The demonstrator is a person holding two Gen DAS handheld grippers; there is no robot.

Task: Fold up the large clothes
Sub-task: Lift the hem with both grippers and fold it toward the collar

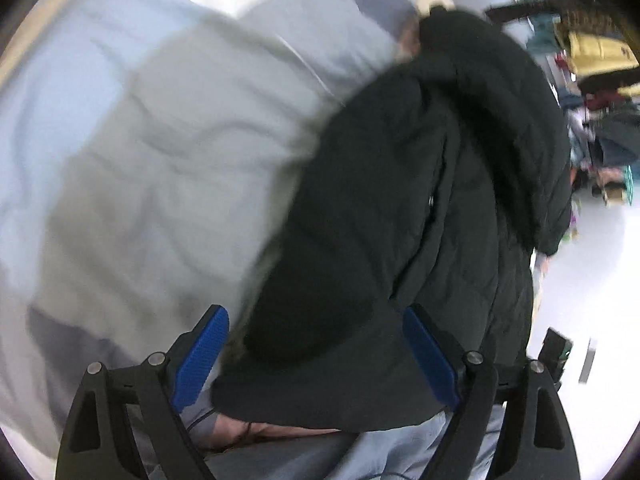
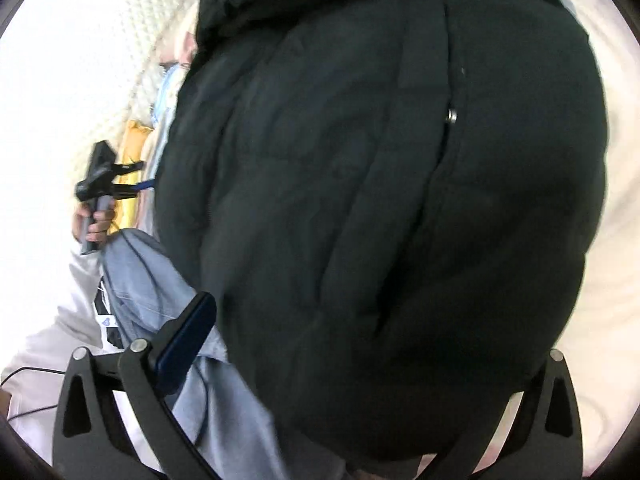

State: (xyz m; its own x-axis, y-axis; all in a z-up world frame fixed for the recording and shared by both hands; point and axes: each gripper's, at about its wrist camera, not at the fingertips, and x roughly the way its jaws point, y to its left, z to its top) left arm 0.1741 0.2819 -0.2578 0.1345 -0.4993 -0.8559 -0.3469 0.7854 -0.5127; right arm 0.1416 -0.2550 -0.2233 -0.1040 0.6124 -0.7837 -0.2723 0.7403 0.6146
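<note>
The bulky dark jacket (image 1: 420, 184) blocks the right; pale bedding (image 1: 140, 140) left seems open.

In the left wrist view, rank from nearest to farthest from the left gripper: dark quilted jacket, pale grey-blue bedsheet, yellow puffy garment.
1. Dark quilted jacket, between the left gripper's fingers.
2. Pale grey-blue bedsheet, spread left, beyond.
3. Yellow puffy garment, far upper right.

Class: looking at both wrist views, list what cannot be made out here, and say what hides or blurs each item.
- Right tool's far finger: right wrist view, buried under the coat; grip state unclear.
- Coat's full shape: both views, cut off by the frame edges.
- Bedding detail: left wrist view, motion blur.
- Background clutter: left wrist view, blurred and small.
- Left tool: fingers apart with the coat between; contact unclear.
</note>
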